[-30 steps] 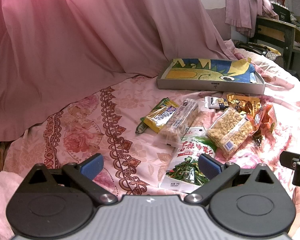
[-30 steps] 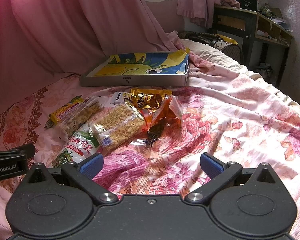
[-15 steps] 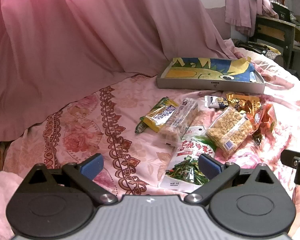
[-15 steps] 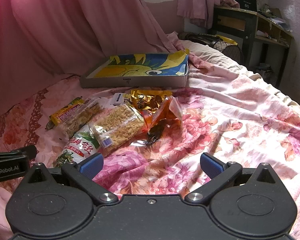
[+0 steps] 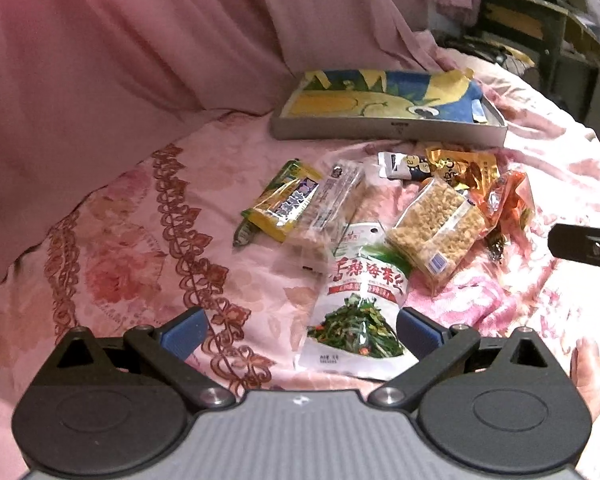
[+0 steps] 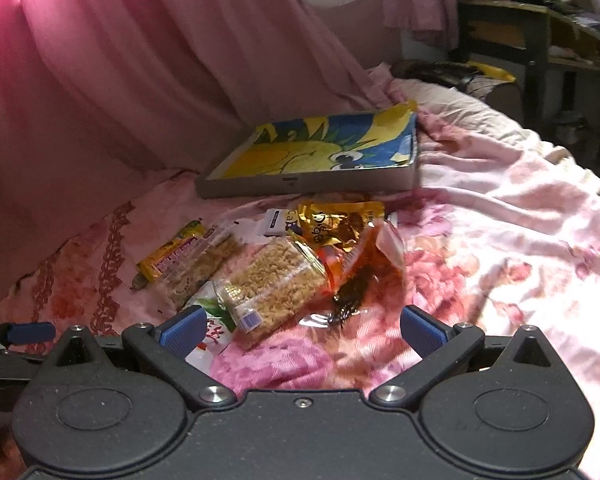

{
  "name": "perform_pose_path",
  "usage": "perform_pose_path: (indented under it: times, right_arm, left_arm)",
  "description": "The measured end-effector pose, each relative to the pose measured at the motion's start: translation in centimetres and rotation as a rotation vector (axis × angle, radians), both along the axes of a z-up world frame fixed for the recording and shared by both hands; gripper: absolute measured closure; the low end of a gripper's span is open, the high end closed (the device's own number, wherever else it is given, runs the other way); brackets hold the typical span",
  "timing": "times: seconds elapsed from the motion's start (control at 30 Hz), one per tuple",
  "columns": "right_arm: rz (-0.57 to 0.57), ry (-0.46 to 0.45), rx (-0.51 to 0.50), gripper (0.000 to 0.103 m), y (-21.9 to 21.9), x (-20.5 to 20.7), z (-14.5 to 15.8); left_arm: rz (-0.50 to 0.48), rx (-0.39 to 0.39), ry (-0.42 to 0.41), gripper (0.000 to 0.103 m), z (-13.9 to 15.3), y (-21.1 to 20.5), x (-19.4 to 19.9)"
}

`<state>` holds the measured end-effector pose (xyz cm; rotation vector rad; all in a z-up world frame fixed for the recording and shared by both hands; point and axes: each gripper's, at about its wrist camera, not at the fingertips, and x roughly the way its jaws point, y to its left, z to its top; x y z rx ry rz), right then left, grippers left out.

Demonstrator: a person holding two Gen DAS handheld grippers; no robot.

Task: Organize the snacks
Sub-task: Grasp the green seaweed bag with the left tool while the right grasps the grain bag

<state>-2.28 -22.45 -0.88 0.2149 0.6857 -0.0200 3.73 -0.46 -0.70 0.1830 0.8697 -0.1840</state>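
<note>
The snacks lie loose in a heap on the bedspread (image 5: pixel 148 216), ahead of both tongs, and none sits in the tray (image 5: pixel 384 130) beyond them, so the sorting looks barely begun, if at all. Nearest the left tongs (image 5: pixel 300 330) is the seaweed pack (image 5: pixel 360 300), its lower end lying between the spread blue pads (image 5: pixel 182 330) and empty of any grip. Just past it, to the right, the noodle pack (image 5: pixel 436 224) overlaps its top; to the left lie the clear bar pack (image 5: pixel 332 208) and the yellow bar (image 5: pixel 284 204), touching each other. Farther on are the orange pack (image 5: pixel 504 200), the gold pack (image 5: pixel 464 166) and a small white pack (image 5: pixel 400 164), just short of the tray. The right tongs (image 6: pixel 300 328) are likewise spread wide and hold nothing, with the noodle pack (image 6: pixel 272 284) and orange pack (image 6: pixel 360 256) just ahead between the pads. Every pack is left to move; the tray, lined with a cartoon print, seems the likely home.
</note>
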Motion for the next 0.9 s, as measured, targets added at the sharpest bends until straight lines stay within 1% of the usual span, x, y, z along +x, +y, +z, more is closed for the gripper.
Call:
perform_pose_path:
  times: [0.13, 0.27, 0.33, 0.4, 0.5, 0.63, 0.73, 0.9]
  right_arm:
    - [0.049, 0.058, 0.047, 0.001, -0.6, 3.1, -0.6]
    - [0.055, 0.103, 0.151, 0.001, -0.7, 6.0, -1.9]
    - [0.04, 0.098, 0.18, 0.001, -0.6, 7.1, -2.2]
    - [0.046, 0.105, 0.199, 0.0, -0.2, 8.3, -2.6]
    - [0.023, 0.128, 0.213, 0.001, 0.2, 10.1, -3.3]
    - [-0.015, 0.201, 0.264, 0.001, 0.1, 12.1, -5.0]
    - [-0.057, 0.255, 0.292, 0.001, 0.0, 13.3, -6.2]
    - [-0.132, 0.319, 0.343, 0.001, -0.4, 14.6, -7.7]
  left_arm:
    - [-0.072, 0.006, 0.039, 0.0, -0.4, -0.6, 2.1]
    - [-0.191, 0.003, 0.108, 0.0, -1.6, -1.8, 4.3]
    - [-0.238, -0.013, 0.152, 0.001, -2.2, -2.2, 5.3]
    - [-0.265, -0.032, 0.18, 0.001, -2.7, -2.3, 6.2]
    - [-0.269, -0.047, 0.207, 0.001, -3.4, -2.2, 7.1]
    - [-0.253, -0.036, 0.251, 0.001, -4.4, -2.0, 8.1]
    - [-0.251, -0.027, 0.286, 0.001, -5.2, -2.1, 8.8]
    - [-0.228, -0.047, 0.316, 0.001, -5.9, -2.1, 9.5]
